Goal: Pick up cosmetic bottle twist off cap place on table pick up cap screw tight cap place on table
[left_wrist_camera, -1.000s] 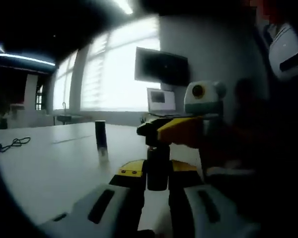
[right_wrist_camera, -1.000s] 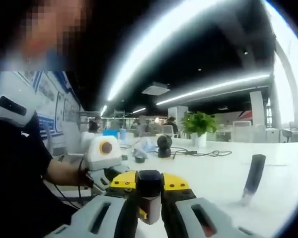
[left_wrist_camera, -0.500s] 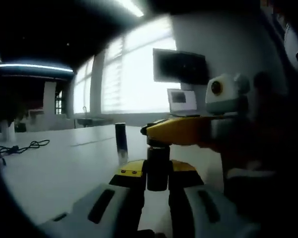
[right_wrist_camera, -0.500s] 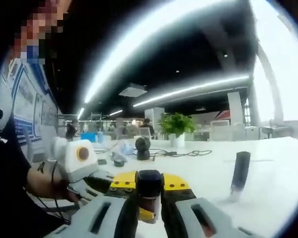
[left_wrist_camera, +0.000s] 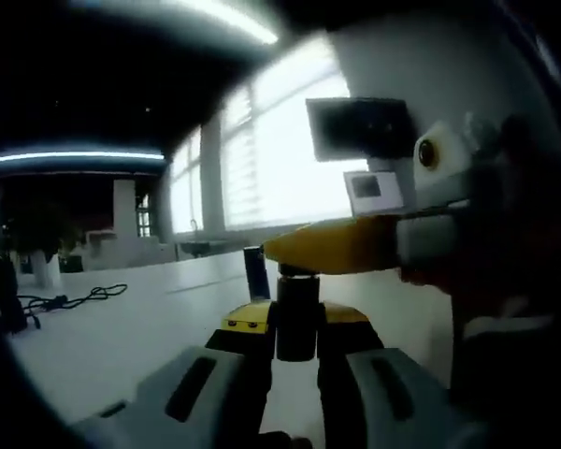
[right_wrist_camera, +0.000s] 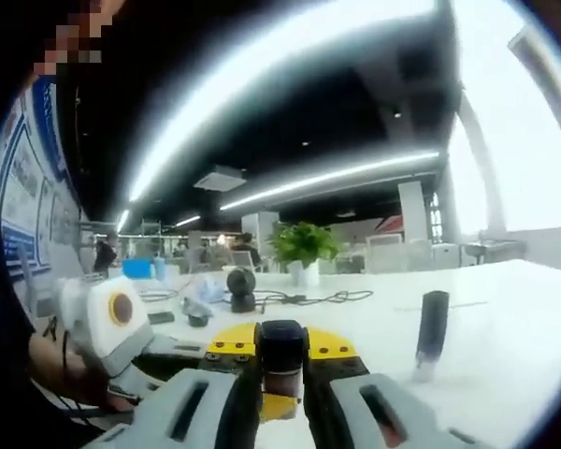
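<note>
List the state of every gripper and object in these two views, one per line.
left gripper: shut on the cosmetic bottle.
right gripper: shut on the cap.
cosmetic bottle: held upright between the left jaws, its top meeting the right gripper's yellow jaw.
cap: dark, clamped between the right jaws.
dark tube: standing upright on the white table, untouched.
black cable: lying loose on the table.

One cosmetic bottle, one standing dark tube, one potted plant.
</note>
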`<action>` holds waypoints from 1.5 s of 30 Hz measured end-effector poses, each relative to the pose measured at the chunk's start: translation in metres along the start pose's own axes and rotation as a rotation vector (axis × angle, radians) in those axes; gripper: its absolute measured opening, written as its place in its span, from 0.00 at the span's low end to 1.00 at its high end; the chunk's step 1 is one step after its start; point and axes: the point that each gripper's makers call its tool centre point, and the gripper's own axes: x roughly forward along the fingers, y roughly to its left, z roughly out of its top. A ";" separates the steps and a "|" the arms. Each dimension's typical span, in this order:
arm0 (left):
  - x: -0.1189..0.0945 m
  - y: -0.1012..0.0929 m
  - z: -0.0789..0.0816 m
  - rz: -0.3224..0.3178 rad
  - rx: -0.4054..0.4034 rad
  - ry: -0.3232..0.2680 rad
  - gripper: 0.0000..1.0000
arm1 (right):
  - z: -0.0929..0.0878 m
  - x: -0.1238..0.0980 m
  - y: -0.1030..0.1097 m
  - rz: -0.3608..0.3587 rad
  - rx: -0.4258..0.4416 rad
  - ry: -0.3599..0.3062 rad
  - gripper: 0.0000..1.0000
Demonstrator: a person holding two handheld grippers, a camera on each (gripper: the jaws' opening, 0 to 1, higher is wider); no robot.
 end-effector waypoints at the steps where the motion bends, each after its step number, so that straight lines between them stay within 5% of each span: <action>1: 0.000 0.000 0.001 0.006 0.003 0.000 0.08 | 0.001 0.000 0.000 -0.009 0.002 -0.003 0.11; 6: 0.001 0.002 0.003 0.052 0.054 0.010 0.08 | 0.003 0.000 0.000 -0.061 -0.014 -0.023 0.11; 19: 0.000 0.003 -0.003 0.057 0.013 0.023 0.08 | -0.002 0.000 0.000 -0.073 -0.020 -0.008 0.11; 25: -0.004 0.006 -0.001 0.003 -0.093 -0.007 0.07 | -0.001 -0.004 0.009 0.049 0.000 -0.016 0.23; 31: -0.007 0.008 -0.005 -0.044 -0.147 0.011 0.06 | 0.005 -0.016 0.004 0.106 -0.016 -0.044 0.20; 38: -0.014 -0.008 0.001 -0.203 -0.202 -0.007 0.07 | 0.014 -0.037 0.014 0.316 0.029 -0.049 0.15; 41: -0.017 -0.014 0.004 -0.259 -0.280 -0.016 0.07 | 0.016 -0.043 0.016 0.353 0.040 -0.054 0.15; 45: -0.019 -0.020 0.004 -0.287 -0.263 -0.017 0.07 | 0.017 -0.046 0.019 0.378 0.065 -0.063 0.15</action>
